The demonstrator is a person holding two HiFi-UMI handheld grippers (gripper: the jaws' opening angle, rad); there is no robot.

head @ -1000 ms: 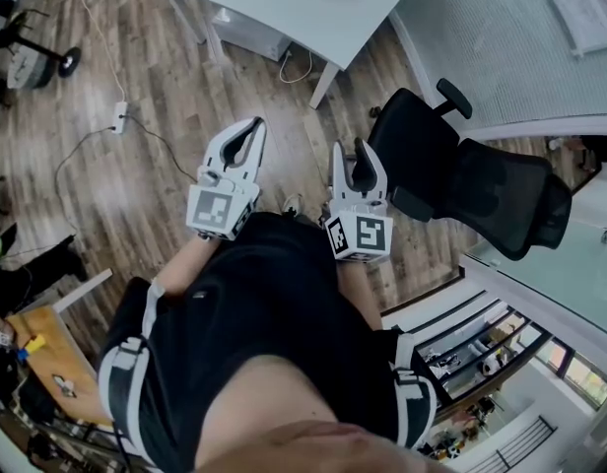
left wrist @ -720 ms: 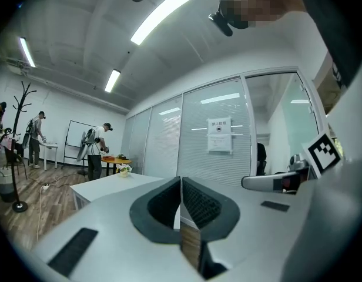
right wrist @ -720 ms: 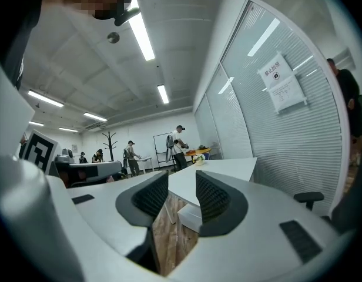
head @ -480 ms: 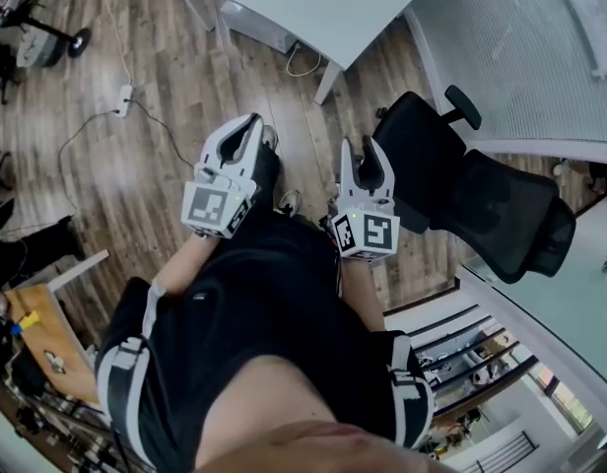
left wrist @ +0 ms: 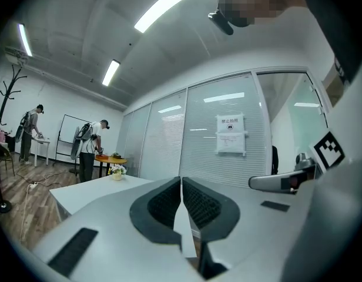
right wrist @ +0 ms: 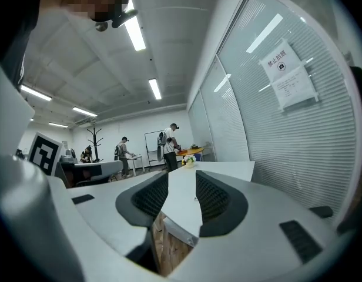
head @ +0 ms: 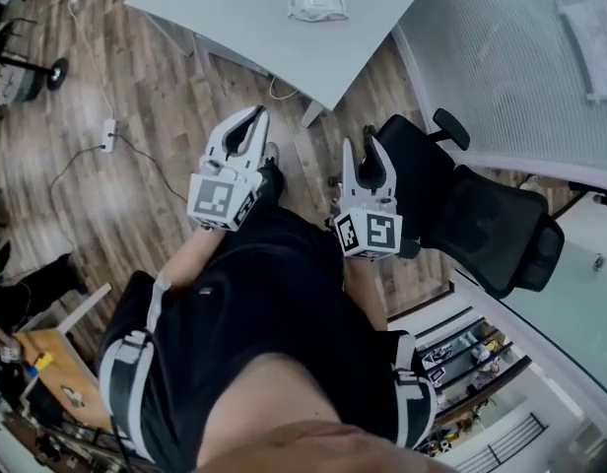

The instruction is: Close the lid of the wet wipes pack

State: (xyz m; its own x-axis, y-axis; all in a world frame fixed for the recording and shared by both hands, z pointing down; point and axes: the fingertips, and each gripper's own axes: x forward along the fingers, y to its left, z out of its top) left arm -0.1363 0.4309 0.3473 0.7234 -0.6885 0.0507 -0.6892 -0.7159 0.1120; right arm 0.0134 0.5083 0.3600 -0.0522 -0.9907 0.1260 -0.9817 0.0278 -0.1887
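– Tool in your left hand [head: 252, 116] first: its two jaws stand together, the dark pads meet at the tips, and nothing is caught between them

– Your right tool [head: 361, 146] has its jaws apart. In the right gripper view only the desk edge and a strip of floor show through the gap, so you hold nothing there either

– You have both tools out in front of your body, side by side and not touching, above the wooden floor [head: 136, 175]

– Your wet wipes pack [head: 316, 3] lies ahead of you on the pale desk [head: 235, 13], towards its far side and well apart from both tools. From your head view it is only a small white bundle, and you cannot tell whether its lid is up or down

– On your right stands a black office chair [head: 481, 220], just beside your right tool in the head view and close to the grey partition wall [head: 501, 57]

– Your right gripper view also shows people [right wrist: 169, 145] standing at other desks far across the room
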